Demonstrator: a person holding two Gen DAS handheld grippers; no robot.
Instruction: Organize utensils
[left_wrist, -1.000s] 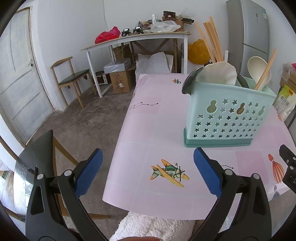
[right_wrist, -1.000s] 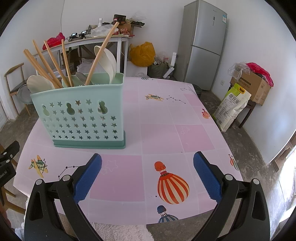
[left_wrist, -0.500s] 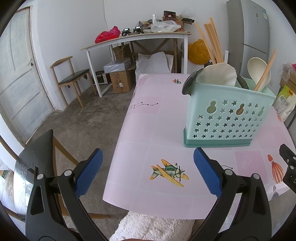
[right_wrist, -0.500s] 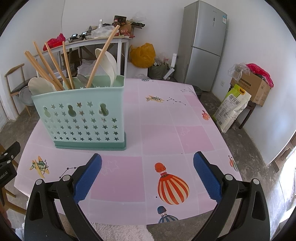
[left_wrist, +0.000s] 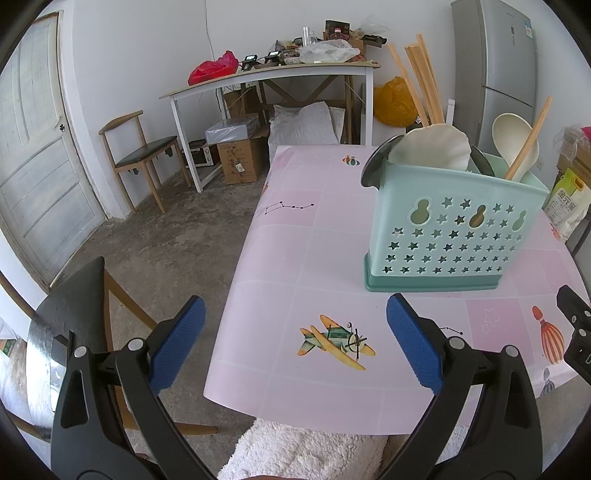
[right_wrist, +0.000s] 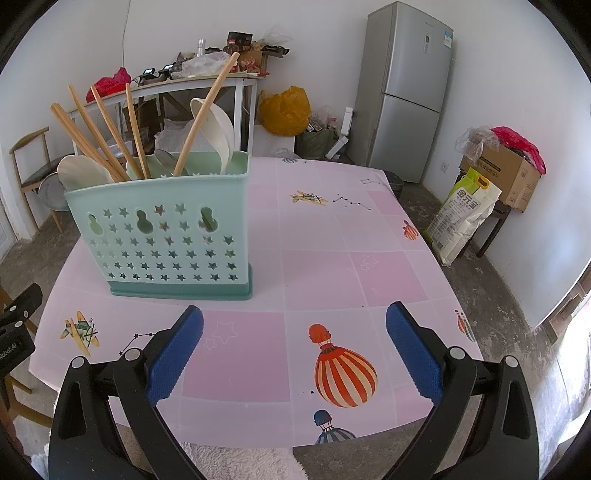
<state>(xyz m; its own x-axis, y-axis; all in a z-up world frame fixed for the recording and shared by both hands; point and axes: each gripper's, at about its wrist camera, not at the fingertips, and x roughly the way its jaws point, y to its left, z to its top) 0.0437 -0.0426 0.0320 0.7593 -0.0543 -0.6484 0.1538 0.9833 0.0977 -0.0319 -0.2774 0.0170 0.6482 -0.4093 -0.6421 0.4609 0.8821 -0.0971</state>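
Mint caddy (right_wrist: 162, 236) (star cutouts); pink tablecloth (right_wrist: 325, 273), balloon prints; blue pads (right_wrist: 173, 354).

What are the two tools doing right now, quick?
Left tool: open, holding nothing.
Right tool: open, holding nothing.

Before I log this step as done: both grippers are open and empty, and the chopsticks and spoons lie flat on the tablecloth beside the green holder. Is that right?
Not quite. The chopsticks and spoons stand inside the green holder, not flat on the tablecloth; the right wrist view shows it. The left gripper and right gripper are indeed open and empty.
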